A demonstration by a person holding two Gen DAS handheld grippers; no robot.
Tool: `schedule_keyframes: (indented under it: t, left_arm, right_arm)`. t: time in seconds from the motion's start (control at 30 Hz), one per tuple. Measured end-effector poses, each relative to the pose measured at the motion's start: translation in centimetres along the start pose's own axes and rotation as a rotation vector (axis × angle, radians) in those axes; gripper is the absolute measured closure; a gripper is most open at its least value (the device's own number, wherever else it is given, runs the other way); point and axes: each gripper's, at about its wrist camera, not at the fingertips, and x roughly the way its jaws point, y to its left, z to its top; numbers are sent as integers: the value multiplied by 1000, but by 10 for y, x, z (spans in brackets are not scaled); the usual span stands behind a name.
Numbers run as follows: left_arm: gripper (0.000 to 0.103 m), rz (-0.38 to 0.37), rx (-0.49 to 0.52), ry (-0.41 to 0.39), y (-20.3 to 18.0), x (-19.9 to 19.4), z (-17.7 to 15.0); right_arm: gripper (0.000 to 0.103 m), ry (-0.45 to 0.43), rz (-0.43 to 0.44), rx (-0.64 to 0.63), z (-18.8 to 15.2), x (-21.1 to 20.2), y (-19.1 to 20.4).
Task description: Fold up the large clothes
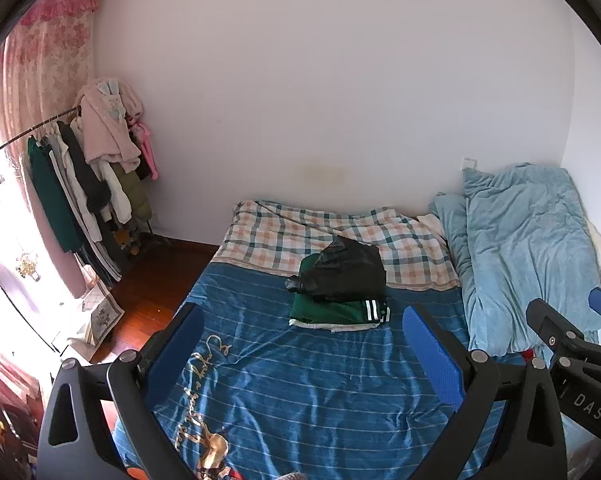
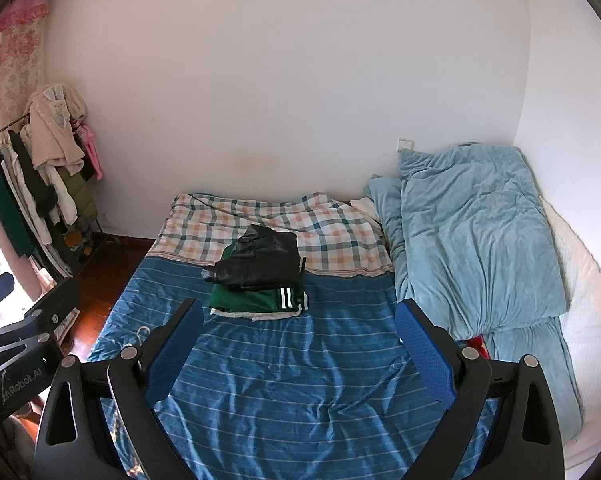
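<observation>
Two folded clothes (image 2: 260,280) beyond fingers (image 2: 176,344).

The bed (image 2: 260,380) carries a blue striped sheet (image 2: 320,360). At its far end lies a checked blanket (image 2: 260,216). Along the right side lies a light blue quilt (image 2: 472,232). Near the middle sits a stack of 2 folded clothes: a black garment (image 2: 260,260) on a green garment (image 2: 248,300).

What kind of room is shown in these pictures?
Most likely a bedroom in a home. A bed with a blue striped sheet fills the view, a light blue duvet lies along its right side, and a clothes rack hung with garments stands beside a pink curtain.
</observation>
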Motion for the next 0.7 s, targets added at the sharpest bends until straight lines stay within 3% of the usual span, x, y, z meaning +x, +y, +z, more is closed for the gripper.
schedule_keyframes:
  t: [0.7]
  left_arm:
    - [1, 0, 9, -6, 0, -2, 2]
  right_arm:
    - [3, -24, 13, 19, -6, -4, 0]
